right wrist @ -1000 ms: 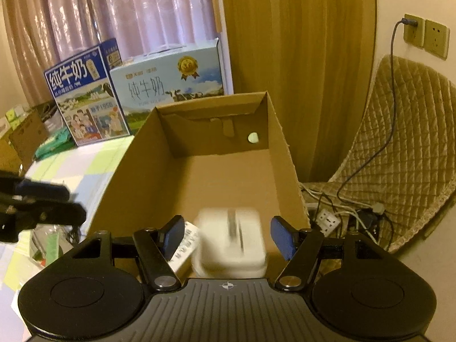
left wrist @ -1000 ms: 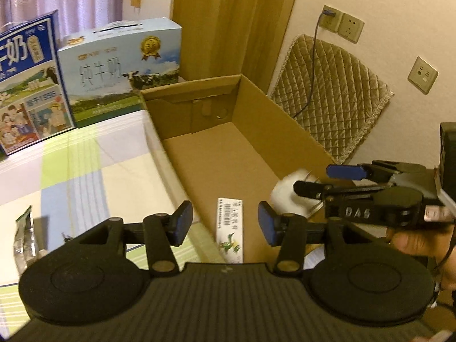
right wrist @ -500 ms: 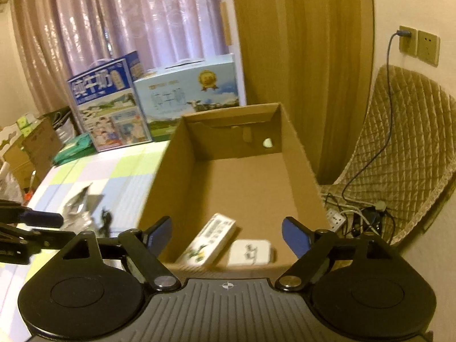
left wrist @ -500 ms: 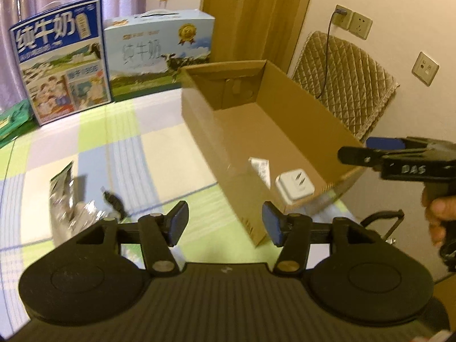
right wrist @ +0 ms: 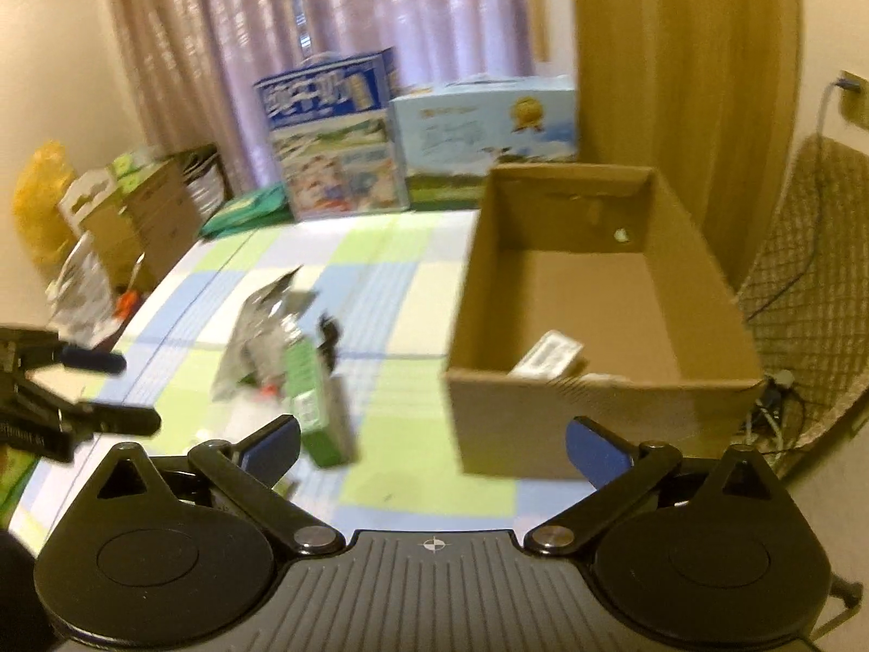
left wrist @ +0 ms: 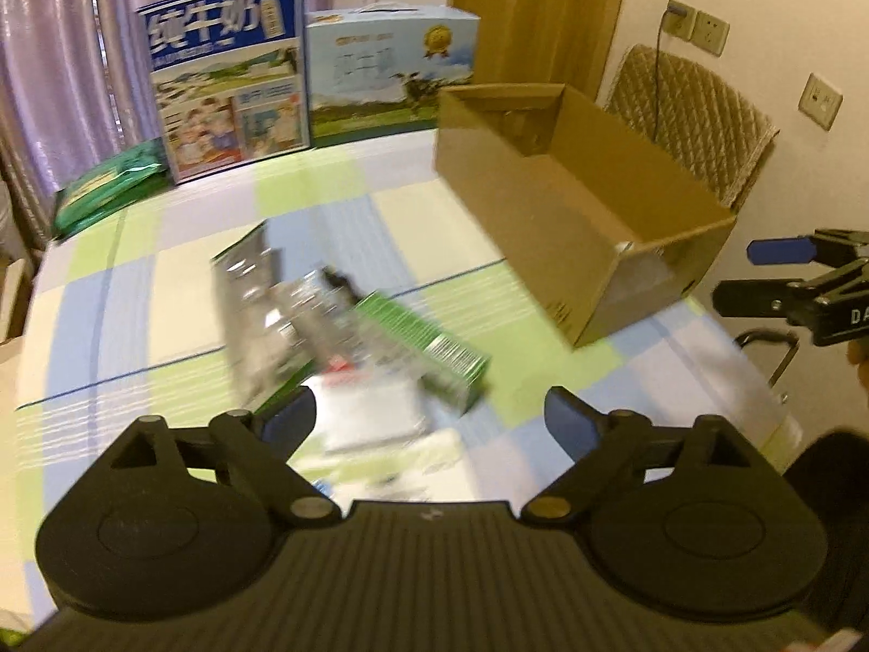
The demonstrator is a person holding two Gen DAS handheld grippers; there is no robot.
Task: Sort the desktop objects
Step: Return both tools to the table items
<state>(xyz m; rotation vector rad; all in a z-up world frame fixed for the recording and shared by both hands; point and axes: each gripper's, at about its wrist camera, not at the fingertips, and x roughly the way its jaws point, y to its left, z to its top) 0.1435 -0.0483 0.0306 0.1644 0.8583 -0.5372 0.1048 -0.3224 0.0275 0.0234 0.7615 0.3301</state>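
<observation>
An open cardboard box (left wrist: 641,271) (right wrist: 597,402) stands at the table's right end, and a small white carton (right wrist: 548,361) lies inside it. A blurred pile sits mid-table: a silver foil packet (left wrist: 255,293) (right wrist: 260,320), a green box (left wrist: 429,353) (right wrist: 317,407), a white flat item (left wrist: 369,418) and a small black object (left wrist: 339,282). My left gripper (left wrist: 429,415) hangs open just above the near side of the pile, nothing between its fingers. My right gripper (right wrist: 432,443) is open and empty, in front of the box's near wall.
Two blue milk cartons (left wrist: 228,76) (left wrist: 391,70) and a green pack (left wrist: 108,187) stand at the table's far edge. A quilted chair (left wrist: 690,125) and wall sockets (left wrist: 698,27) are to the right. More boxes and bags (right wrist: 136,217) lie left of the table.
Both grippers have pulled back and swung left from the box. A white item that the right gripper let go lies in the box. The left gripper has opened wider over the pile.
</observation>
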